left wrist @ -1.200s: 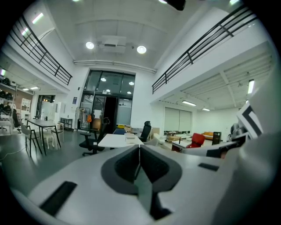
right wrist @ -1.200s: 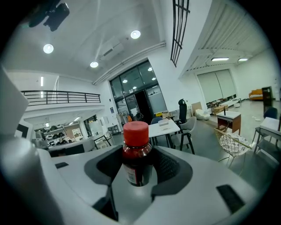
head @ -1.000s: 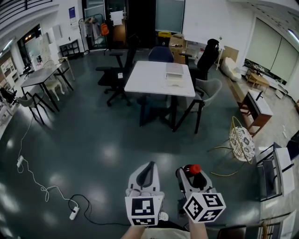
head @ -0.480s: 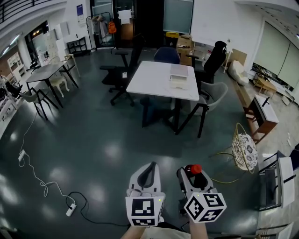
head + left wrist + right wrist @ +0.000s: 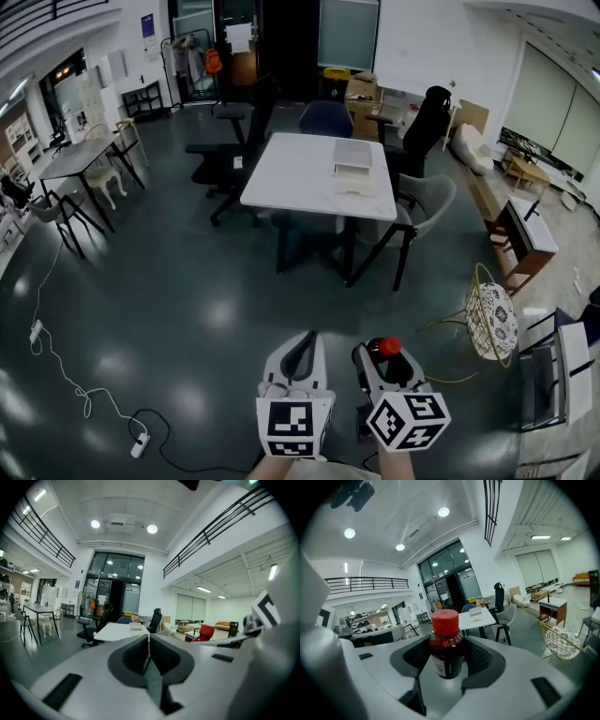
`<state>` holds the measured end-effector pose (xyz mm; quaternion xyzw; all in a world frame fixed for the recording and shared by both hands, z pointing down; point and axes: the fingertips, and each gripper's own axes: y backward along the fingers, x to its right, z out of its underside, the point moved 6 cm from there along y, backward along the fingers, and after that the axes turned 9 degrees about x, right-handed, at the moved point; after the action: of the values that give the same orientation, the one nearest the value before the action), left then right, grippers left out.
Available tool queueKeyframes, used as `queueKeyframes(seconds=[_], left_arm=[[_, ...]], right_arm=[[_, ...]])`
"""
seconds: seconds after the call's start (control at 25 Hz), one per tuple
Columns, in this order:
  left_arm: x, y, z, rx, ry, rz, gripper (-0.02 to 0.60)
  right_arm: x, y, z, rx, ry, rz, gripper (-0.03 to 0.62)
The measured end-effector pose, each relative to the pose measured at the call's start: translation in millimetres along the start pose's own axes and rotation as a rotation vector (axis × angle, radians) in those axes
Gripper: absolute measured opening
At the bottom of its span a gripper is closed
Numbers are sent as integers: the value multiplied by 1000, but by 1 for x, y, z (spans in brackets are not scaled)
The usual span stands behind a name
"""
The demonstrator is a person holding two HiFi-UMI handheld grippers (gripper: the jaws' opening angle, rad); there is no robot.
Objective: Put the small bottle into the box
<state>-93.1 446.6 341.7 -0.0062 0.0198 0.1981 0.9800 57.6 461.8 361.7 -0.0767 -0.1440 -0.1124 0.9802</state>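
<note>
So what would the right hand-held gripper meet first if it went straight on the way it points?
Holding the small bottle, the right hand-held gripper has nothing close ahead. First in its line looks to be the white table bearing the box, though depth is unclear.

I see my left claw [image 5: 149, 638] squeezed tight together with nothing in it. Far ahead stands a white table [image 5: 115, 631] with a box [image 5: 136, 627] on top.
</note>
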Motion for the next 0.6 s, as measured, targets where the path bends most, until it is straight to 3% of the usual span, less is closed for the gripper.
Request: queueKeyframes(seconds=[0.6], left_arm=[[-87, -160, -29, 29, -9, 70, 20]], right_arm=[[6, -177, -48, 46, -3, 34, 229]])
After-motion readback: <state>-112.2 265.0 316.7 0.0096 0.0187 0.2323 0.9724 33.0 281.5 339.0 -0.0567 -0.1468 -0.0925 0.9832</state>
